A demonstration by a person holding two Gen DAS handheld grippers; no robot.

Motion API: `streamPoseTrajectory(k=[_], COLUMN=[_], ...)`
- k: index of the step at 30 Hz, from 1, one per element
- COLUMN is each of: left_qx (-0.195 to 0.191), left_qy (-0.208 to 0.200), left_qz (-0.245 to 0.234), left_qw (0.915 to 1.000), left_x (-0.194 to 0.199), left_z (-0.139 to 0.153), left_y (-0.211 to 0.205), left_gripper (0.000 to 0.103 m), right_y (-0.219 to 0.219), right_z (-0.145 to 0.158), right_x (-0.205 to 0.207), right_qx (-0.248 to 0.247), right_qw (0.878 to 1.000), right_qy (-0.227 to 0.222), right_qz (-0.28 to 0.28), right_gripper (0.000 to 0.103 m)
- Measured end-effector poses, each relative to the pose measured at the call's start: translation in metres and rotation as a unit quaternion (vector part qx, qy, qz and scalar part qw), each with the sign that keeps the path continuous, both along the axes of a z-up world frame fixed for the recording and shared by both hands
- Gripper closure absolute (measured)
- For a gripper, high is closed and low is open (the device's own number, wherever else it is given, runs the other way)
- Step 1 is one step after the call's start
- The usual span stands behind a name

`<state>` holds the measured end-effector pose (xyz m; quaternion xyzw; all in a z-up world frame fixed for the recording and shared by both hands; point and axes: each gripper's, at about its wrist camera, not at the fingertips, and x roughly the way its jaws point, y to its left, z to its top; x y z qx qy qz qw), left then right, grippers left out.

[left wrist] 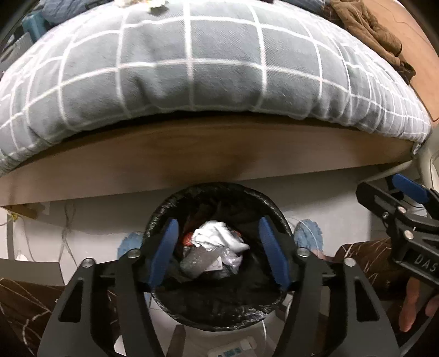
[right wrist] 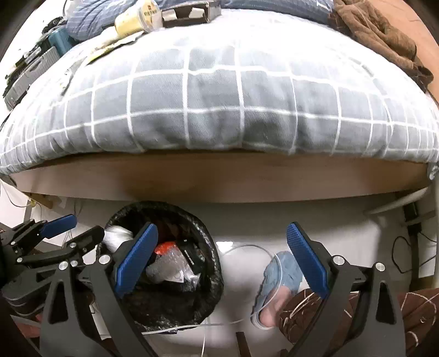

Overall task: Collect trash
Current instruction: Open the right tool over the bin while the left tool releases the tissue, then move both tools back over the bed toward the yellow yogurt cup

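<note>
Directly over the bin [left wrist: 216, 252], the left claw [left wrist: 218, 251] hangs with its jaws apart and nothing between them; crumpled white paper [left wrist: 216, 237] lies on top of the rubbish just below. Beside it, the right claw [right wrist: 222, 258] also stands wide apart and empty, partly over the bin's rim and partly over the floor [right wrist: 241, 228]. Inside the black-lined bin sit paper, clear plastic wrap [right wrist: 170, 270] and an orange scrap [right wrist: 164, 248]. Judged from this, one piece has gone in. Remaining, near the far edge of the bed [right wrist: 219, 109]: a yellowish cup [right wrist: 137, 17], a cardboard tray [right wrist: 189, 13] and paper scraps [right wrist: 109, 46].
</note>
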<state>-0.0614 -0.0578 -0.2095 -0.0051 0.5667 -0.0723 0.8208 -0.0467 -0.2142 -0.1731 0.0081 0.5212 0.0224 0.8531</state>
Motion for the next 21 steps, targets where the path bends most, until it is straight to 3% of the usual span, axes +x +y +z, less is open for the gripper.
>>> streamPoseTrajectory(k=[3, 12, 21], left_qx=[0.009, 0.021, 0.018], left_qy=[-0.017, -0.074, -0.129], left_qz=[0.010, 0.025, 0.047], left_qw=[0.9998, 0.9967, 0.9903], left_x=[-0.001, 0.003, 0.033], left_z=[0.009, 0.049, 0.096], left_y=[0.007, 0.015, 0.034], left_gripper=[0.025, 0.007, 0.006], right_y=[0.007, 0.015, 0.015], right_z=[0.009, 0.048, 0.082], right_x=[0.001, 0.009, 0.032], right_qx=[-0.010, -0.019, -0.029], right_qw=[1.000, 0.997, 0.992], right_qy=[-0.017, -0.073, -0.124], right_qz=[0.008, 0.017, 0.021], right_gripper=[0.012, 0.012, 0.012])
